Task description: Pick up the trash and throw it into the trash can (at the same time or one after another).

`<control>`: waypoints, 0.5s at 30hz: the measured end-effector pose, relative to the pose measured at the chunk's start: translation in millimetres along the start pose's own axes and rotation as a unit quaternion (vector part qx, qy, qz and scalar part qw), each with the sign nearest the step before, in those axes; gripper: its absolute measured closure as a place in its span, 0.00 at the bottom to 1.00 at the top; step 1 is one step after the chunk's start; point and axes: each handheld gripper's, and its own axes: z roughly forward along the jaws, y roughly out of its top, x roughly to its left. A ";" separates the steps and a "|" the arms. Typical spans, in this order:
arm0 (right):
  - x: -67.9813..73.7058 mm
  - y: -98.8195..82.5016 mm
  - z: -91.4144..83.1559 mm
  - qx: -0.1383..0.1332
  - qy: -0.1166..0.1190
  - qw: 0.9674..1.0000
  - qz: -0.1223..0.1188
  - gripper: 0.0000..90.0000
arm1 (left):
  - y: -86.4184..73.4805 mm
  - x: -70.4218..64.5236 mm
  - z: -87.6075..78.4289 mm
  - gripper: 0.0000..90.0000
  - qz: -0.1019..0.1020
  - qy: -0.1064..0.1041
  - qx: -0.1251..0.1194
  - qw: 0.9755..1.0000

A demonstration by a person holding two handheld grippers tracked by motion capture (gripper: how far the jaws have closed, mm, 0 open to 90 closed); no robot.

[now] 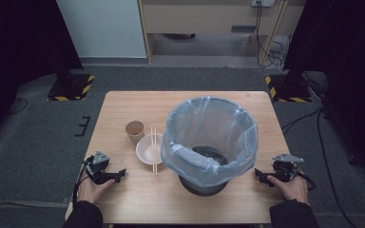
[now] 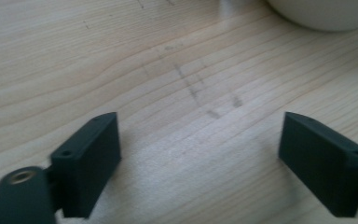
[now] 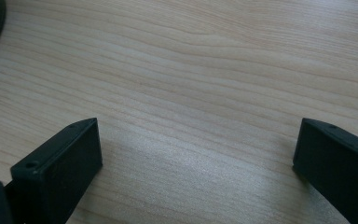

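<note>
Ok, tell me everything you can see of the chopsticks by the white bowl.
The chopsticks are a pair of thin, pale sticks, wood or bamboo by the look. They lie side by side, nearly parallel, pointing away from the person. They rest across the right part of the white bowl, their near ends reaching past it toward the table. The lined bin stands just right of them; no hand-held gripper touches them.

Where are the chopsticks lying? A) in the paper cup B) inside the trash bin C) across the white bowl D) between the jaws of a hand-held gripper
C: in the high view the chopsticks lie across the white bowl, beside the paper cup.
</note>
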 end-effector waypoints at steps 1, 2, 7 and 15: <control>-0.2 -0.1 -0.1 0.000 -0.001 1.000 0.001 0.01 | 1.0 -0.3 -1.5 0.20 -0.007 -0.004 0.000 1.000; -0.2 -0.2 -0.2 0.000 -0.002 1.000 0.003 0.01 | 2.6 -1.1 -4.1 0.21 -0.006 -0.003 -0.007 1.000; -2.7 -1.5 -1.8 0.001 -0.005 1.000 0.005 0.01 | 8.9 -4.4 -17.2 0.22 -0.002 0.002 -0.041 0.999; -1.6 -2.2 -2.1 0.001 -0.007 1.000 0.005 0.01 | 14.0 -4.2 -28.6 0.20 0.006 0.018 -0.059 0.998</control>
